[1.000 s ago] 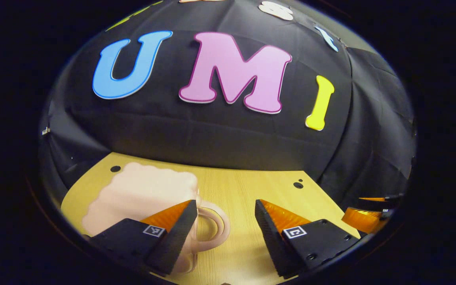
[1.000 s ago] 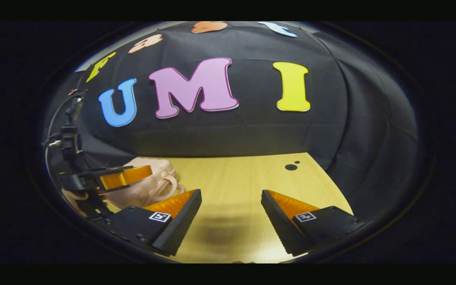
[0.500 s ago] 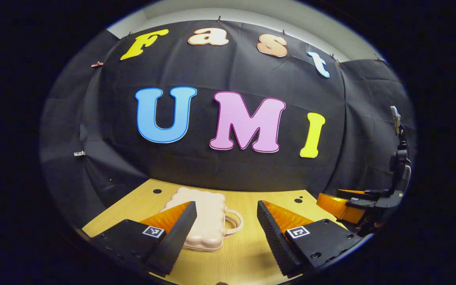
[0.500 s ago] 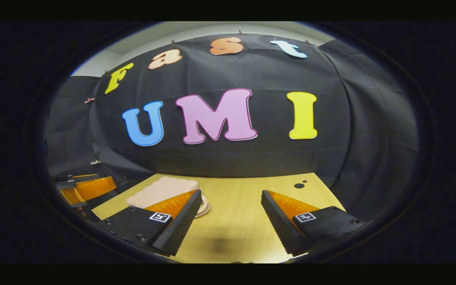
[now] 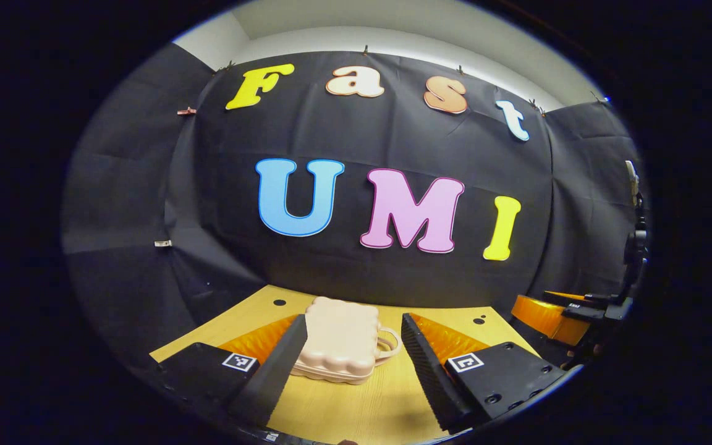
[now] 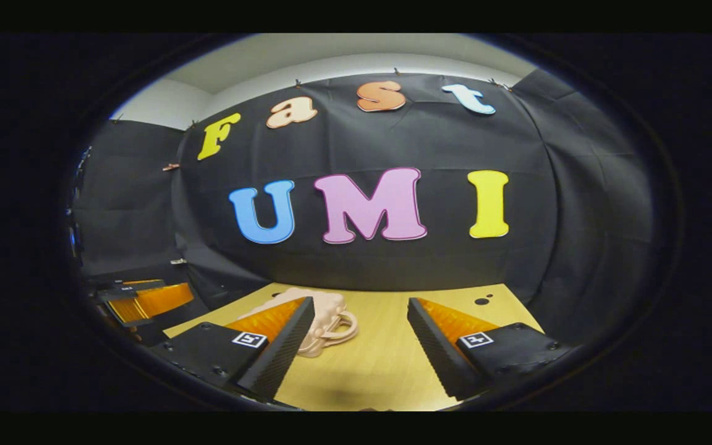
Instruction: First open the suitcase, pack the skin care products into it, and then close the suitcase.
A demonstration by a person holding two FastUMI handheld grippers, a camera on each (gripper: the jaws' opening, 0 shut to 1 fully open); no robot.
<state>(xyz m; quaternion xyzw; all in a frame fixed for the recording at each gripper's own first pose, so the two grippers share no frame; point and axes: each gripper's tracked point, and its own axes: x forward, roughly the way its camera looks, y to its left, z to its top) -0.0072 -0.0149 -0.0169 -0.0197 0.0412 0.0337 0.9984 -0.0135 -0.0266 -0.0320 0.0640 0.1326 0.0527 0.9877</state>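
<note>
A small pink suitcase (image 5: pixel 342 339) lies flat and closed on the wooden table (image 5: pixel 356 408), its handle pointing right. In the left gripper view my left gripper (image 5: pixel 351 337) is open, and the suitcase lies a little beyond its fingertips, between them. My right gripper (image 6: pixel 361 320) is open with nothing between its fingers; in the right gripper view the suitcase (image 6: pixel 319 316) sits past its left finger. The right gripper (image 5: pixel 550 312) also shows at the far right of the left gripper view, and the left gripper (image 6: pixel 146 298) at the far left of the right gripper view.
The wooden table (image 6: pixel 381 364) ends at the black cloth wall behind. Small dark holes (image 6: pixel 483 301) mark its far right corner, and another hole (image 5: pixel 279 303) sits at its far left.
Both grippers have drawn back and risen away from the suitcase, which now looks smaller and farther off. Both have stayed open. The suitcase has not moved.
</note>
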